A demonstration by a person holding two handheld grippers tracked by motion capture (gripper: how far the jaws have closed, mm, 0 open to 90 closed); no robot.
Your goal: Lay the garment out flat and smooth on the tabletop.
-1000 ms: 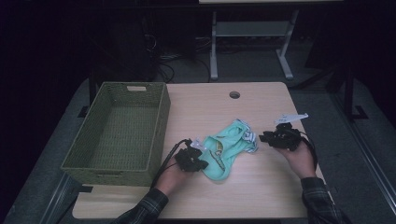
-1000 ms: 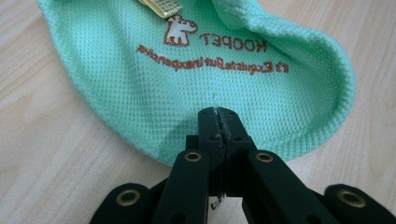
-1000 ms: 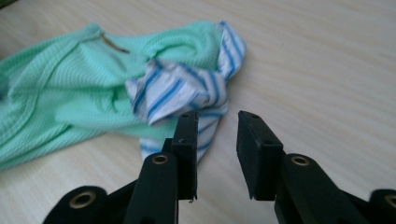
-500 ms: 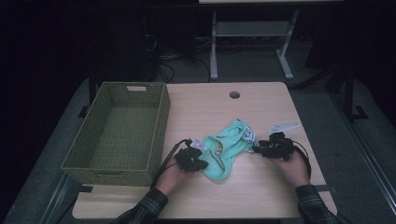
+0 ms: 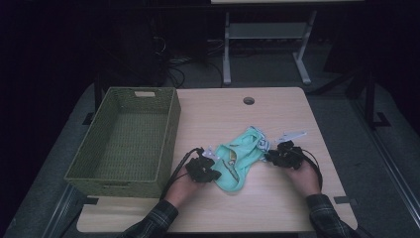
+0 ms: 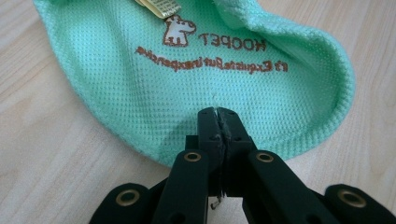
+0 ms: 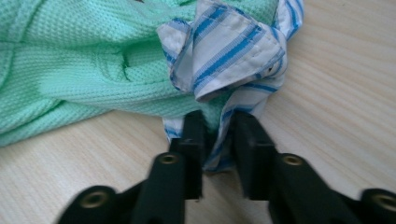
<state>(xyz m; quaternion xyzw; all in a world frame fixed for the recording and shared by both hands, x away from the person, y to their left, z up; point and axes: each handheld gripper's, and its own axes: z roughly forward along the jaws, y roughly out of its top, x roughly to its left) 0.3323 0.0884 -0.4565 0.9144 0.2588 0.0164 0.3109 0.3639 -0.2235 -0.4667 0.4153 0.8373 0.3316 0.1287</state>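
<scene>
A green woven basket (image 5: 124,139) sits on the counter (image 5: 277,208), off to the left of the left tool (image 5: 214,171). That hand lies low and flat, pointing right. Its jaws are pressed tight on the edge of the mint green mesh garment (image 6: 196,88), which lies flat between both tools. The right tool (image 5: 271,156) points left; its jaws have just been closing and now pinch the blue striped trim (image 7: 233,51).

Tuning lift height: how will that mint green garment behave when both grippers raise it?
Probably floppy: the mint green garment lies crumpled in soft folds. Likely light, being thin mesh knit. The left gripper pinches one edge, the right gripper, just closing, straddles the striped trim, so the middle should sag.
</scene>
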